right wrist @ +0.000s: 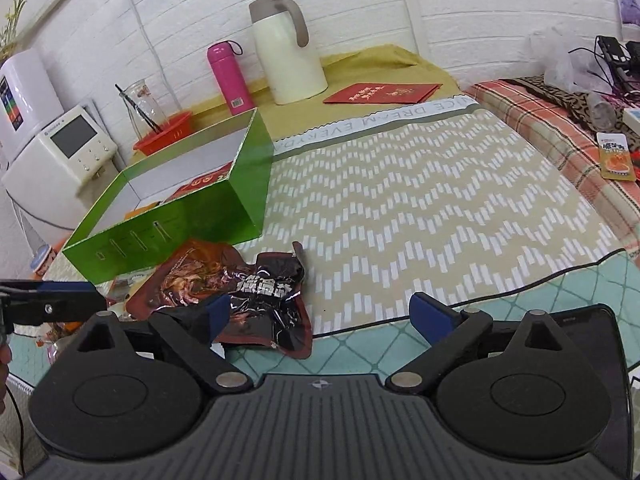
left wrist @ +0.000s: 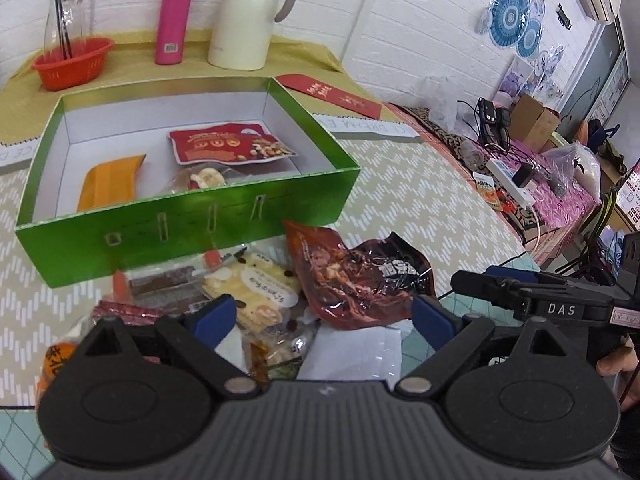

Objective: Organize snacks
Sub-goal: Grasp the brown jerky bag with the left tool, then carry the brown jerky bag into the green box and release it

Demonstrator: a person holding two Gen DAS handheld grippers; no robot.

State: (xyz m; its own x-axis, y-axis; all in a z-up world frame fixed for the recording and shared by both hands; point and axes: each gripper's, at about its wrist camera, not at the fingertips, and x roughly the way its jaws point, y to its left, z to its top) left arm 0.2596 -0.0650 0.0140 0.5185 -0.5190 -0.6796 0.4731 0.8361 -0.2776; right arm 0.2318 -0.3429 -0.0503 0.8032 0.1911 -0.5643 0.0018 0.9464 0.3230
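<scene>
Covering most of the surface, a beige zigzag-patterned tablecloth [right wrist: 420, 200] spreads out to the right, with a mustard cloth [left wrist: 280, 56] at the far side under a cream thermos jug [left wrist: 244, 16], a pink bottle [left wrist: 174, 20] and a red basket [left wrist: 72, 62]. Next in size is the green box [left wrist: 192, 208], open-topped and sitting at the near left of the zigzag cloth; inside it lie a red nut packet [left wrist: 228, 142] toward the far right, an orange packet [left wrist: 108, 182] at the left and a clear-wrapped snack [left wrist: 204, 178] against the near wall. Just in front of the box a pile of loose snacks waits on the table: a dark red meat packet [right wrist: 240, 292] on the right of the heap, touching a yellow-and-white cookie packet [left wrist: 256, 288] to its left, with smaller wrappers beneath and around them that are too jumbled to tell apart. The left gripper [left wrist: 320, 316] hovers above this pile with its blue-padded fingers spread wide and nothing between them. The right gripper [right wrist: 320, 316] is likewise released, its left finger [right wrist: 218, 314] just over the near edge of the meat packet, not closed on it. A red envelope [right wrist: 380, 94] lies flat at the far right of the mustard cloth
</scene>
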